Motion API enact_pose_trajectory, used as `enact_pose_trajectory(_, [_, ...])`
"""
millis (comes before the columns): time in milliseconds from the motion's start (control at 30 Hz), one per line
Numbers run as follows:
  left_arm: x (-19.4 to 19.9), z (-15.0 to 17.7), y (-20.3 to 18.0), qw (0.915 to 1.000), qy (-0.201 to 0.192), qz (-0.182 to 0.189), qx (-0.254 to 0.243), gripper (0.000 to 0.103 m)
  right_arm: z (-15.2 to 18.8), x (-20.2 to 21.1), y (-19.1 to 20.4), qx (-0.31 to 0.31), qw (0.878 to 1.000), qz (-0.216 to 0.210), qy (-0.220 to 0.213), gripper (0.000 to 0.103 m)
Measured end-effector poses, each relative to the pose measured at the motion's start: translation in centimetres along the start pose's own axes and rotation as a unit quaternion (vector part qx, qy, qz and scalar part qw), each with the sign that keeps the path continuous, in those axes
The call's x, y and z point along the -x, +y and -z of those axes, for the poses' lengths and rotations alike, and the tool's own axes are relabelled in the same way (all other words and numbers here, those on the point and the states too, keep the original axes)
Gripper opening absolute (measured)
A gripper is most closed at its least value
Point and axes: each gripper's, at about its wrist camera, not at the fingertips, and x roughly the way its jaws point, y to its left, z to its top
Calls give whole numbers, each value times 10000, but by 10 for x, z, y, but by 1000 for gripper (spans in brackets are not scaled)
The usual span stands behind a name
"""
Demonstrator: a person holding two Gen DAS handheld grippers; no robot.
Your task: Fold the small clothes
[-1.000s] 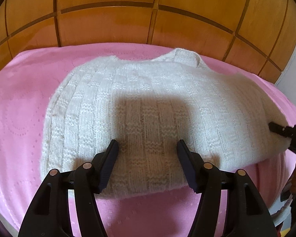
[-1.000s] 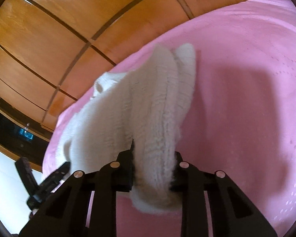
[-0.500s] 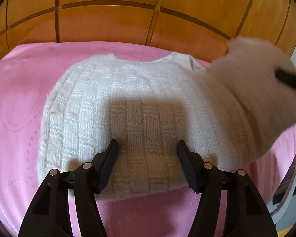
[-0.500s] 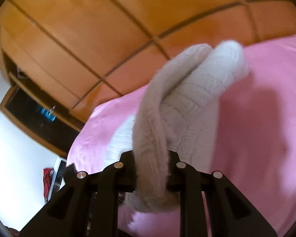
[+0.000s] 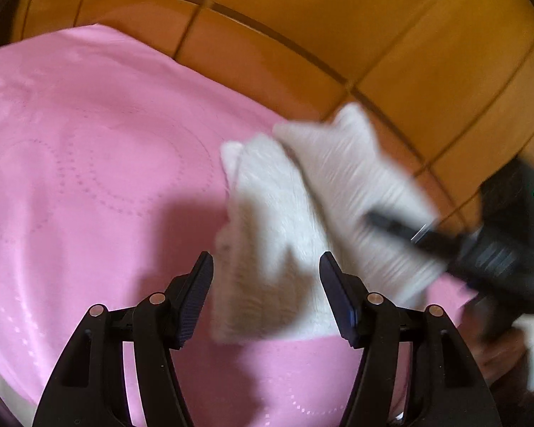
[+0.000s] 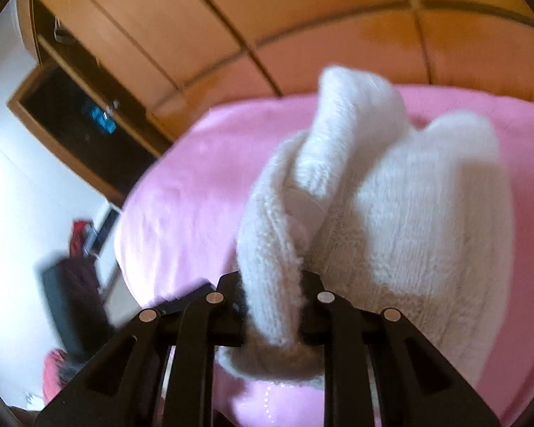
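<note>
A small white knitted sweater [image 5: 288, 235] lies bunched and partly folded on the pink bed cover [image 5: 89, 178]. My left gripper [image 5: 267, 299] is open, its fingers on either side of the sweater's near edge, holding nothing. My right gripper [image 6: 272, 302] is shut on a fold of the sweater [image 6: 391, 220] and holds it lifted over the rest of the garment. The right gripper also shows, blurred, in the left wrist view [image 5: 391, 226] at the sweater's right side.
An orange wooden panelled wall [image 5: 338, 17] stands behind the bed. In the right wrist view a dark shelf opening [image 6: 82, 124] and a dark bag with red cloth [image 6: 74, 284] sit left, beyond the bed's edge.
My right gripper has carried the sweater's side up and over leftward, doubling the garment. The left wrist view has swung, so the sweater now sits right of centre; the left jaws stayed open.
</note>
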Motion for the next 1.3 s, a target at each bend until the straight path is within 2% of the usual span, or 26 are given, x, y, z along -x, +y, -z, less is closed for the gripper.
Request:
enact_pose_trajectory(133, [6,-10,8,9966,4,684,453,61,13,-14,5,300,9993,163,125,20])
enact_pose_trajectory(167, [8,-11,8,9946,27,870,562,62,14,-11,6,379,9991,177,109,24])
enact_pose_trajectory(200, [5,-15,7,9910,100,1145,683,68,14,-9,7,417,9990,135,97,34])
enact_pose_trajectory(267, [-3,-22,3,9859,213,1435,840,69,17,2,4,439,9989,-147,63,48])
enact_pose_trajectory(333, [-12,-29,-2,9821,347,1614,907,71,23,21,3,508,9983,-286,-63,49])
enact_pose_trajectory(400, [-23,-34,-6,9785,509,1713,1027,77,30,40,-3,506,9982,-264,-203,49])
enact_pose_trajectory(500, [-37,-40,-6,9783,774,1555,1130,78,42,68,-22,421,9980,45,-478,49])
enact_pose_trajectory(567, [-48,-46,-7,9753,928,1576,1235,80,52,89,-43,262,9970,328,-644,49])
enact_pose_trajectory(733, [-67,-65,-23,9767,1215,1371,1115,80,59,94,-75,-56,9915,1063,-751,49])
enact_pose_trajectory(833, [-75,-76,-37,9802,1294,1177,931,80,60,95,-77,5,9913,1087,-737,49])
enact_pose_trajectory(867, [-78,-79,-41,9819,1295,1080,858,74,58,90,-73,102,9914,1083,-722,49])
enact_pose_trajectory(900, [-80,-82,-46,9848,1269,933,739,56,56,83,-67,169,9914,1090,-706,49])
enact_pose_trajectory(933, [-82,-83,-53,9895,1216,634,468,42,56,77,-61,271,9912,1109,-673,51])
enact_pose_trajectory(967, [-84,-83,-59,9924,1165,332,197,24,57,71,-56,344,9907,1145,-644,53])
enact_pose_trajectory(1000, [-82,-82,-61,9938,1098,179,62,20,56,66,-50,394,9903,1177,-630,55])
enact_pose_trajectory(1100, [-60,-71,-56,9974,691,-37,-182,17,62,51,-36,607,9890,1242,-534,55])
enact_pose_trajectory(1233, [-49,-47,-27,9971,553,-484,-204,17,79,31,-23,883,9880,1231,-313,56])
enact_pose_trajectory(1300, [-55,-38,-17,9949,527,-823,-253,28,81,18,-21,943,9867,1302,-231,59])
